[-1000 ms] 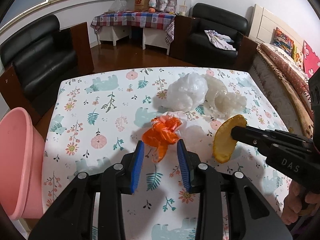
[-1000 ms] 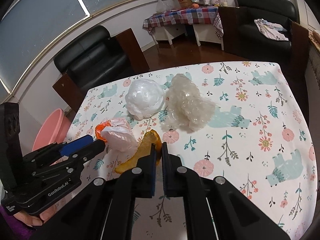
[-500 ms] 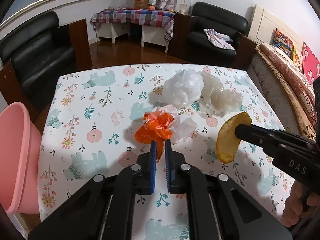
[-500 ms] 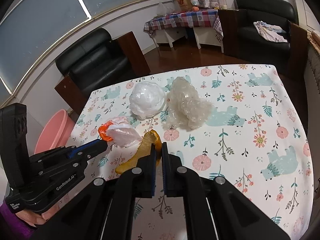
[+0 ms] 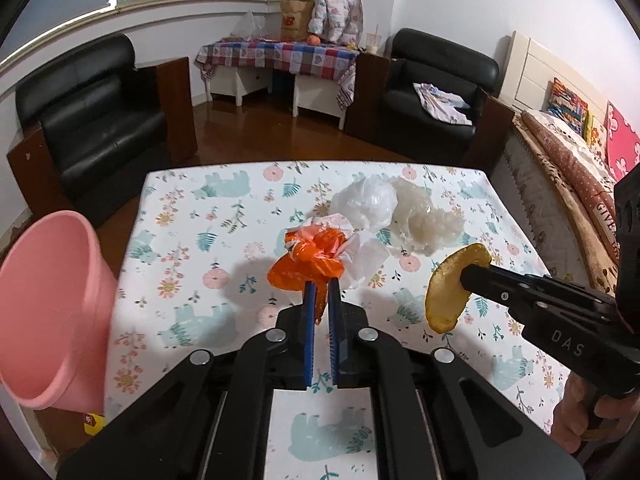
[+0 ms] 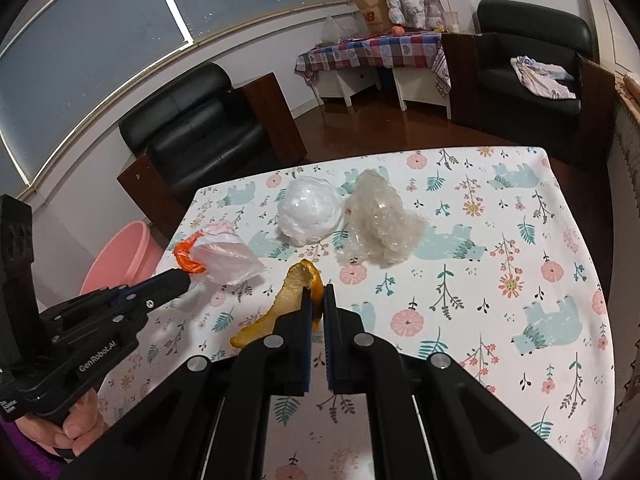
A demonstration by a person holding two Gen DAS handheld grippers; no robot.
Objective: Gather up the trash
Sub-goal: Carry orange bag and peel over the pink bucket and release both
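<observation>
Orange-and-white crumpled plastic bag (image 5: 316,258) clamped in left gripper (image 5: 321,292), curled orange peel (image 6: 294,300) pinched in right gripper (image 6: 316,294)

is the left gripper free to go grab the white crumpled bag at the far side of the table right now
Probably not yet. The left gripper is shut on the orange and white bag, so it must drop that first. The path to the white crumpled bag looks unobstructed.

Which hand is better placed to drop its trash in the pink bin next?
Left, probably. The left hand-held gripper, shut on the orange bag, is on the pink bin side; the right hand-held gripper, holding the peel, is farther off.
</observation>
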